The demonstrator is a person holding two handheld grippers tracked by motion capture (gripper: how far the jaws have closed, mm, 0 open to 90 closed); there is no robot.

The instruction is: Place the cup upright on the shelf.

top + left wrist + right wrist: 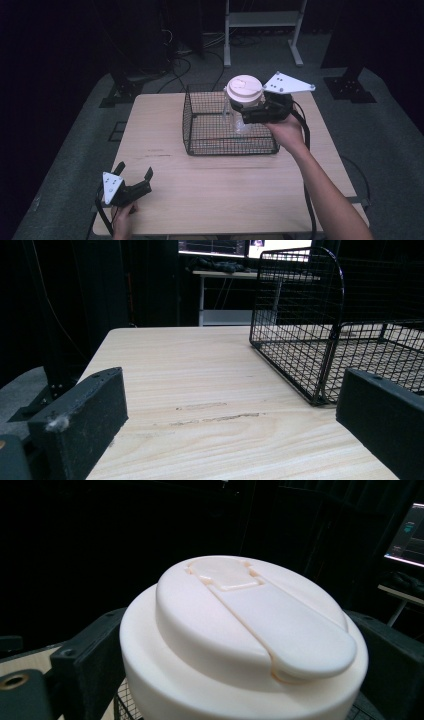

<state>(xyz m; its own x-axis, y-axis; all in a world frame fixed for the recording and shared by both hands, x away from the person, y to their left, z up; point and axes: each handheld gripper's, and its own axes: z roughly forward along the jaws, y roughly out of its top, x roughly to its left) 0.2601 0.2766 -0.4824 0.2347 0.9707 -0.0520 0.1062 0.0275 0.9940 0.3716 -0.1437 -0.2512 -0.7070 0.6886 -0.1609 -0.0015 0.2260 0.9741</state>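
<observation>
Wooden surface (220, 185) carries the left hand-held gripper (135, 176) at its near corner, jaws wide and empty. Farther off, the right hand-held gripper (246, 111) clamps a clear cup (239, 112) below its cream lid (244, 90), held upright above the wire basket (200, 131).

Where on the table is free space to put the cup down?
Bare table lies in front of the wire basket and at its left, up to the left gripper. It is crowded where the right gripper holds the cup over the basket.
</observation>
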